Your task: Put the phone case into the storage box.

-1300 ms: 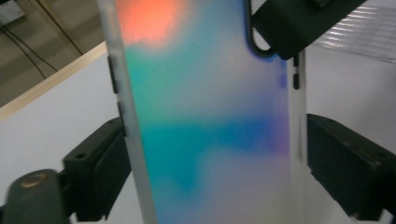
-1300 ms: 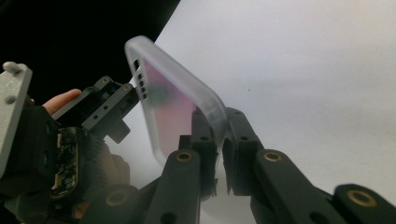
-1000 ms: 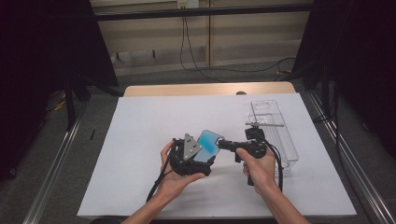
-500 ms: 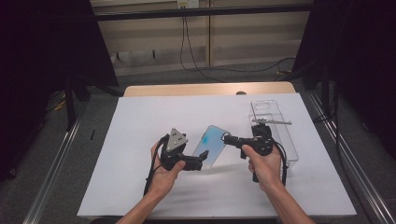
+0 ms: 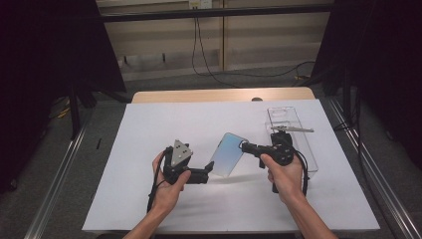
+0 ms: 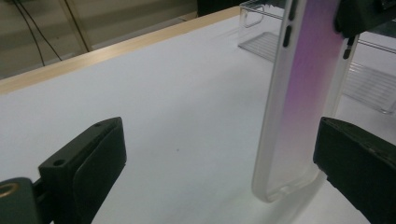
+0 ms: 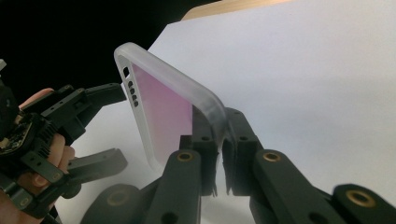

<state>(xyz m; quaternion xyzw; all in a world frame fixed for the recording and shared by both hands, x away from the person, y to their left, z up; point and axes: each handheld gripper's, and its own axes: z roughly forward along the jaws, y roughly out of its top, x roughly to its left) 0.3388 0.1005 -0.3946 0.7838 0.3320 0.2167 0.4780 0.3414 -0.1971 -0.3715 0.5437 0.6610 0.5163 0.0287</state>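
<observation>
Black two-jaw tool (image 5: pixel 209 174) in each hand (brass-coloured pivot screws), bare forearms

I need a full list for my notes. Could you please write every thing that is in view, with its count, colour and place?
phone case: one, frosted clear with a blue-to-pink tint, held upright above the white sheet at its middle, clamped at one edge.
clear tray: one, transparent, right side of the sheet.
thin metal tool: one, grey, lying across the clear tray.
white sheet: one, white, covering the table top.
table: one, light wood, far edge showing beyond the sheet.
cables: several, black, on the floor behind the table.
left gripper: one, black, jaws open beside the case.
right gripper: one, black, jaws shut on the case.
</observation>
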